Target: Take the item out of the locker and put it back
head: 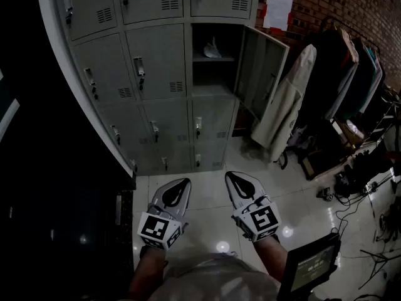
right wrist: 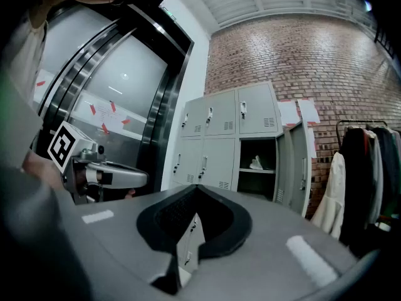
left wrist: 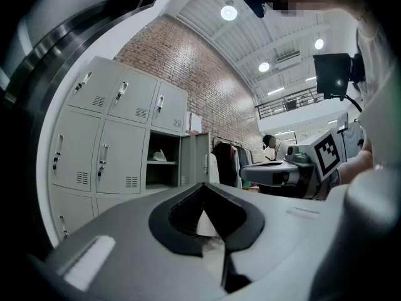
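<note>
A bank of grey lockers stands ahead, and one compartment has its door swung out to the right. On that compartment's upper shelf lies a small white item, also seen as the item in the left gripper view and the item in the right gripper view. Both grippers are held low over the tiled floor, well short of the lockers. My left gripper is shut and empty. My right gripper is beside it, also shut with nothing in it.
A rack of coats and jackets stands right of the open door, with a pale coat nearest it. Cables and gear lie on the floor at the right. A dark screen is at the lower right. A dark wall fills the left.
</note>
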Available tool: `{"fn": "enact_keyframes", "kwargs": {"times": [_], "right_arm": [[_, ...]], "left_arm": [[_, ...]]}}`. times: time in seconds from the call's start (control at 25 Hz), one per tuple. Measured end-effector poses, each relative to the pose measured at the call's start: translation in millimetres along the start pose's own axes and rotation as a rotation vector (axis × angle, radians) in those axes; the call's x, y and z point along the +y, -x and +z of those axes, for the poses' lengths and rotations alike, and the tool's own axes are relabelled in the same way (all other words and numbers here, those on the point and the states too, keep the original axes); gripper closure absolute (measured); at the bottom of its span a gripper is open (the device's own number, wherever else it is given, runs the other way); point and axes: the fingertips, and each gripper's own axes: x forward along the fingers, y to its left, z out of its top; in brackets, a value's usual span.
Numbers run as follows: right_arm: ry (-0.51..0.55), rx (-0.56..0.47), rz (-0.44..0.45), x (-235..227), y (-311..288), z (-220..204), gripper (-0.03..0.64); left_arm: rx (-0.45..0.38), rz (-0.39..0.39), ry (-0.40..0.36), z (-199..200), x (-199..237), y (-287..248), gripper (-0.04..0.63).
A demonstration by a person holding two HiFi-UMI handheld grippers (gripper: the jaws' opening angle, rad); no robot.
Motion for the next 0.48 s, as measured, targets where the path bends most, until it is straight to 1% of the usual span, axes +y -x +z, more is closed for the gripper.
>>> {"fn": "enact_keyframes", "kwargs": {"times": [0.24, 0.48], "right_arm": [[0.022, 0.013, 0.013, 16, -23, 1, 0.617], [0.011, 0.016, 0.017, 4, -46, -5, 0.617]], "left_arm": [[0.006, -0.004, -0.002, 1, 25, 7, 0.589], [-0.008, 0.012, 0.002, 0, 48, -10, 0.591]]}}
